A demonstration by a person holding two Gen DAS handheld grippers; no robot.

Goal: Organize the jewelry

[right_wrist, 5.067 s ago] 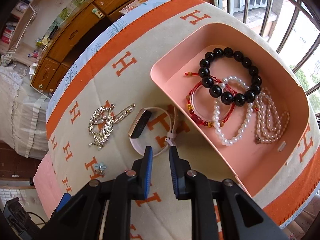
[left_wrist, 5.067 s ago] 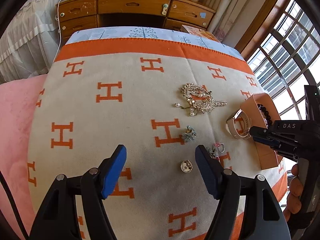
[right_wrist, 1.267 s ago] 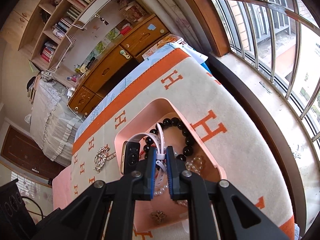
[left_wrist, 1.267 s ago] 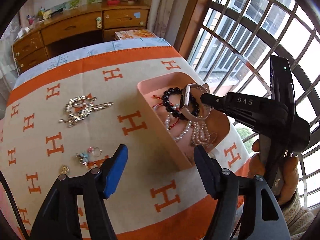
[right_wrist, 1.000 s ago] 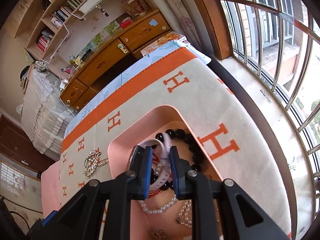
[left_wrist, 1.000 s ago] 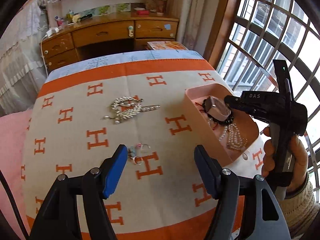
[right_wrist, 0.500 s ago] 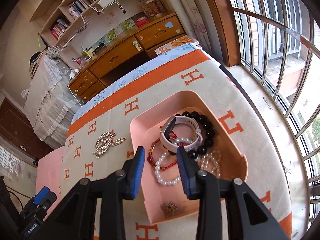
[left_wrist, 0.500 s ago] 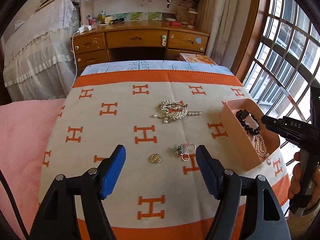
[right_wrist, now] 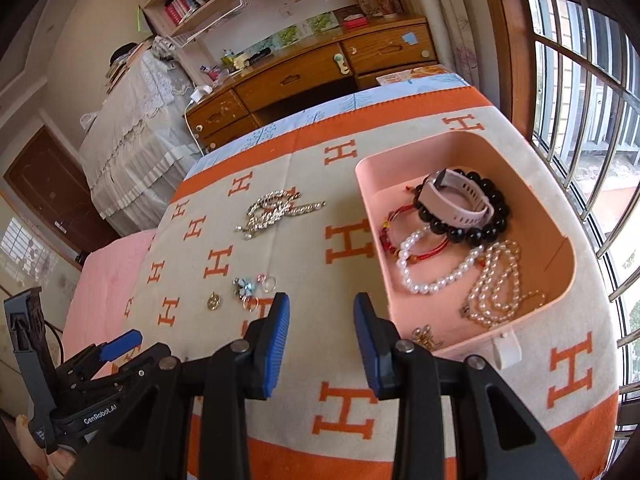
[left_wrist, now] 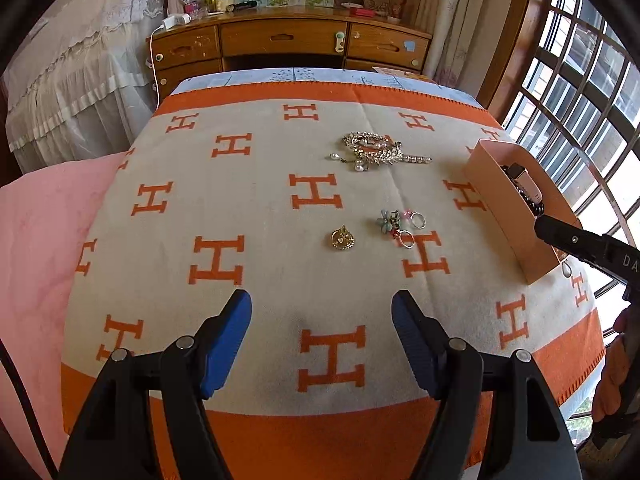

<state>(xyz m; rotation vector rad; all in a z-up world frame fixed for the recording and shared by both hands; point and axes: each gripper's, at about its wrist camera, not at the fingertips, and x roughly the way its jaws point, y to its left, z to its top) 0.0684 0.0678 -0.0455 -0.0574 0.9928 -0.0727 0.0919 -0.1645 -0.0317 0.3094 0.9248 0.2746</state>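
A: Nearest entries?

B: Left gripper (left_wrist: 321,322), blue-padded, jaws spread wide, nothing between them, above the cream blanket with orange H motifs (left_wrist: 248,208). Right gripper (right_wrist: 320,322), also blue-padded, parted to a moderate gap; its jaws have just been opening and nothing is between them.

A: Loose jewelry on the blanket?

B: In the left wrist view, a round gold pendant (left_wrist: 343,237) lies at 12 o'clock from the left gripper. Just beside it at 1 o'clock is a cluster: pale blue flower ornament (left_wrist: 389,221) and two silver rings with pink stones (left_wrist: 412,228); whether they touch I cannot tell. Farther, at 12 o'clock, a silver rhinestone brooch with pearl drops (left_wrist: 374,151).

A: The container?

B: Pink rounded rectangular tray (right_wrist: 560,240), at 1 o'clock from the right gripper. Inside: a pale pink wristwatch (right_wrist: 456,200) resting on a black bead bracelet (right_wrist: 476,230), red cord bracelets (right_wrist: 404,236), a white pearl bracelet (right_wrist: 432,270), a pearl strand necklace (right_wrist: 498,292), and a small gold ornament (right_wrist: 426,338) in the near corner.

A: Beyond the blanket?

B: Brown wooden desk with drawers (left_wrist: 284,38).
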